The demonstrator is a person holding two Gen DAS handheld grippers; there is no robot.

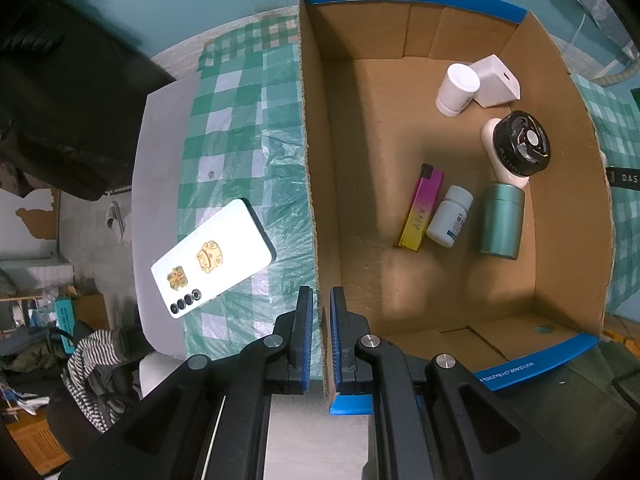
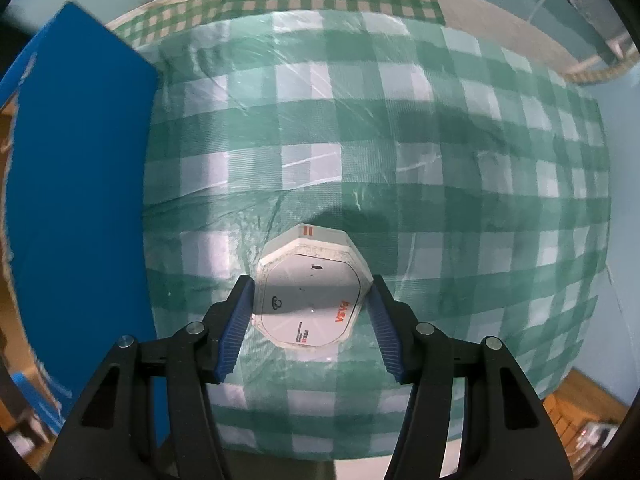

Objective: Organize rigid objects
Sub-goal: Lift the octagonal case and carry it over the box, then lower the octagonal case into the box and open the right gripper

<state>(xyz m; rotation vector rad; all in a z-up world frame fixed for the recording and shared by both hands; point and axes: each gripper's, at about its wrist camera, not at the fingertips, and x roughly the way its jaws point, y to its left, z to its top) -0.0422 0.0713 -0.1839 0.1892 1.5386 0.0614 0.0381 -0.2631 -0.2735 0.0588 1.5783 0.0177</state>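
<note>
On the green checked cloth (image 2: 460,152), the right gripper (image 2: 307,310) brackets a stiff, light-looking octagonal case (image 2: 308,292), jaws wide at its flat sides, nine and three o'clock; the left gripper (image 1: 320,336) pinches the box wall (image 1: 316,216)

A table under a green-and-white checked cloth (image 2: 440,152) carries an open cardboard box (image 1: 316,168) filling the right of the left wrist view, a white phone (image 1: 224,248) lying back-up at lower left beside it, and a white octagonal case (image 2: 310,292) low in the right wrist view
</note>
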